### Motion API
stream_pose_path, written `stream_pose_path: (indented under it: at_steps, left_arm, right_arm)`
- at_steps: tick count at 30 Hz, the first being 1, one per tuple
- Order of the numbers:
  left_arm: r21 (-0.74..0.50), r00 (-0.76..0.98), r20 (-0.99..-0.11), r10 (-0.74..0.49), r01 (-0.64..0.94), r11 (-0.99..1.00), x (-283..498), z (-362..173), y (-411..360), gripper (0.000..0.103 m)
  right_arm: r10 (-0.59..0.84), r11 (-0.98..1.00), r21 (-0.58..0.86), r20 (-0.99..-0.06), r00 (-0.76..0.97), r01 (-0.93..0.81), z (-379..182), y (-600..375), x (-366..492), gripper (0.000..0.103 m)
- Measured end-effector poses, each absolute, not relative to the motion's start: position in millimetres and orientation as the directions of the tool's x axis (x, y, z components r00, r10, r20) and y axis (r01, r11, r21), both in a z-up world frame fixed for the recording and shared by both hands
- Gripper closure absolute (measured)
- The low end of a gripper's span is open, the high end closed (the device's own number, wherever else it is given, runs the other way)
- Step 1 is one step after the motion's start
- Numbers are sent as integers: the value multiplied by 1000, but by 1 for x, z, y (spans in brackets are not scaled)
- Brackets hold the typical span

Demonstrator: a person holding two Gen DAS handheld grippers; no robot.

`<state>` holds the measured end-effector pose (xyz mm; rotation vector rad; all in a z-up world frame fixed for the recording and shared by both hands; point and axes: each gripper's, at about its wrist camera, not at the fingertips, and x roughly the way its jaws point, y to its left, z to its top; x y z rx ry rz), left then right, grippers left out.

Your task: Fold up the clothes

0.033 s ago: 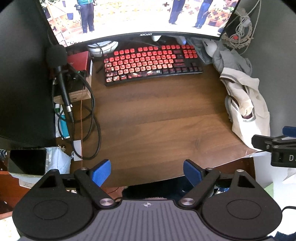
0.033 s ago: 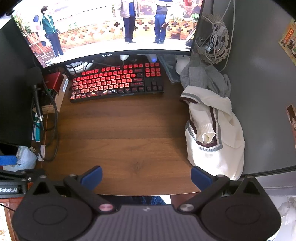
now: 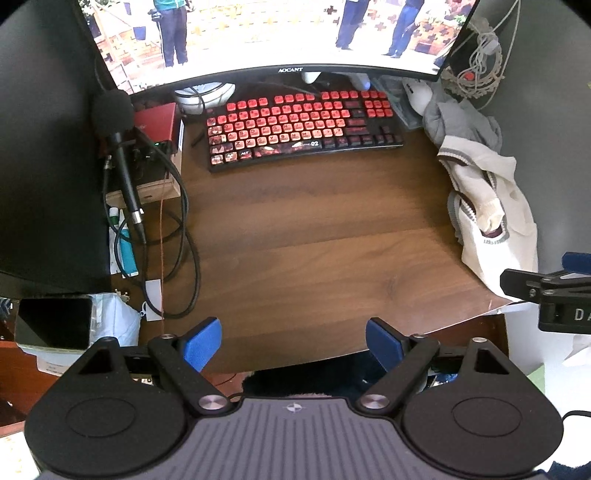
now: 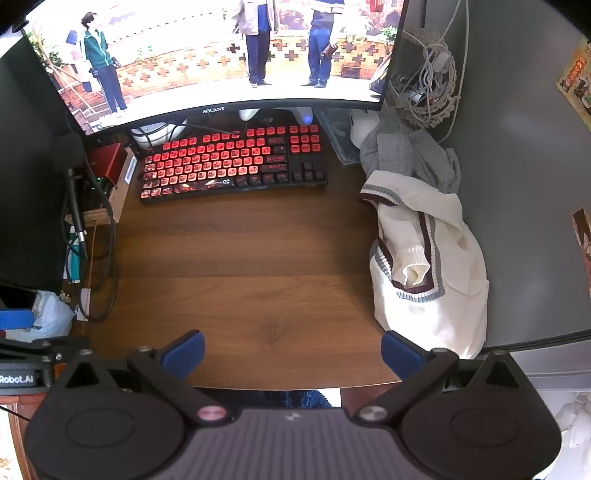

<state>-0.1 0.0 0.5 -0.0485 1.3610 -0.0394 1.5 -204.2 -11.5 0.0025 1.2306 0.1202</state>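
Observation:
A crumpled cream knit sweater (image 3: pixel 495 221) (image 4: pixel 436 266) with maroon and grey trim lies at the right edge of the wooden desk (image 3: pixel 314 240) (image 4: pixel 240 258), against a grey partition. Behind it a grey garment (image 3: pixel 458 118) (image 4: pixel 410 155) is bunched up. My left gripper (image 3: pixel 293 336) hangs open over the desk's front edge with nothing between its blue pads. My right gripper (image 4: pixel 291 349) is also open and empty at the front edge, its right finger close to the sweater's lower hem. Each gripper shows at the side of the other's view.
A red backlit keyboard (image 3: pixel 295 129) (image 4: pixel 229 166) sits at the back below a curved monitor (image 3: pixel 277 33). At the left are a microphone (image 3: pixel 114 122), a red box (image 3: pixel 157 122) and looped black cables (image 3: pixel 184 258). Tangled cords (image 4: pixel 428 85) hang at the back right.

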Motion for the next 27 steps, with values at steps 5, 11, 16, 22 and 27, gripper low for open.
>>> stream_pose_path:
  at_steps: [5, 11, 16, 22, 27]
  left_arm:
    - [-53, 228, -972, -52, 4, 999, -1, 3, 0, 18]
    - [-47, 251, -967, -48, 9, 999, -1, 6, 0, 18]
    - [-50, 266, -963, -51, 10, 999, -2, 8, 1, 18]
    - [-58, 263, -963, -58, 9, 998, 0, 6, 1, 18]
    - [-50, 273, -960, -53, 21, 999, 0, 6, 0, 18]
  right_arm:
    - [95, 993, 67, -939, 331, -95, -15, -209, 0, 1]
    - [101, 993, 74, -938, 331, -91, -10, -206, -1, 1]
    - [96, 994, 71, -941, 326, -86, -8, -202, 0, 1]
    - [90, 994, 67, -943, 321, -82, -6, -198, 2, 1]
    - [87, 995, 65, -943, 321, -77, -5, -201, 2, 1]
